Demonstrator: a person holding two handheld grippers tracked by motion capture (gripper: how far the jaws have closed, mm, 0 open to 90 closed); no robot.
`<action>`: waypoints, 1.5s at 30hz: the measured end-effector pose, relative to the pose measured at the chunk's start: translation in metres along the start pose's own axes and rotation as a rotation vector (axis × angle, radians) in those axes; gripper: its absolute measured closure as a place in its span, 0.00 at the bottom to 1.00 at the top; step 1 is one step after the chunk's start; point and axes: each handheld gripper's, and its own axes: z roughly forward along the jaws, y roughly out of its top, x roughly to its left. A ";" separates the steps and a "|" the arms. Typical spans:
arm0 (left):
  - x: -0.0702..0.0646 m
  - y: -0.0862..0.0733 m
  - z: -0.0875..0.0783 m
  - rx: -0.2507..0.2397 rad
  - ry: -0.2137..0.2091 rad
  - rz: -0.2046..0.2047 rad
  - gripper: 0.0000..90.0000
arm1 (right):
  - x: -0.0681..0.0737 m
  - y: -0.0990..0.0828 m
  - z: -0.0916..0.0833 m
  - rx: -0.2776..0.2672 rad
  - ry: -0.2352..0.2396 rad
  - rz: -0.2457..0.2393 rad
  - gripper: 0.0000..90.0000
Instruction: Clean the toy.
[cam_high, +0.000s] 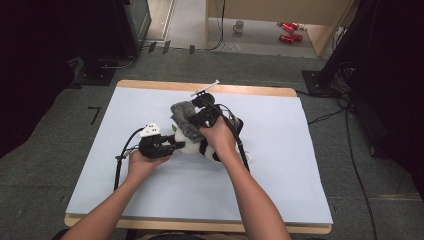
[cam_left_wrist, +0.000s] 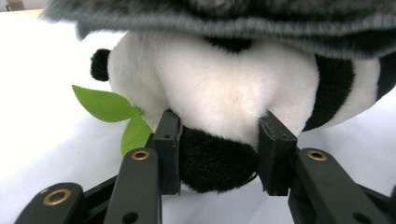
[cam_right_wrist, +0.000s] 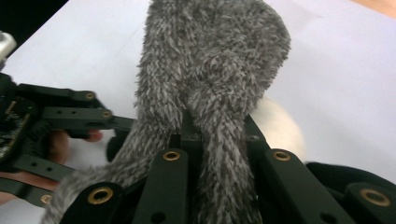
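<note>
With the left gripper (cam_left_wrist: 219, 156) clamped on the black-and-white plush panda (cam_left_wrist: 219, 88) and the right gripper (cam_right_wrist: 219, 154) pinching the fuzzy grey knit hat (cam_right_wrist: 210, 70), dressing is underway; next, I'd say, tug it down over the head.

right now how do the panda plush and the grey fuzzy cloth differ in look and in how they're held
The panda plush is smooth, black and white, with green leaves; the grey fuzzy cloth is one shaggy grey. The plush lies on the table with the left gripper closed on a black part of it; the cloth is pinched in the right gripper and draped over the plush. Both are soft.
</note>
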 end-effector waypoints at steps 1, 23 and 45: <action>0.001 0.002 0.000 0.000 -0.011 -0.026 0.67 | -0.004 0.000 -0.002 -0.006 -0.004 0.002 0.87; -0.005 0.027 -0.001 0.019 -0.008 -0.035 0.68 | -0.014 0.007 -0.050 -0.101 -0.060 0.057 0.88; 0.002 0.026 0.007 0.044 0.007 -0.070 0.70 | 0.000 -0.014 -0.013 -0.052 -0.076 0.010 0.87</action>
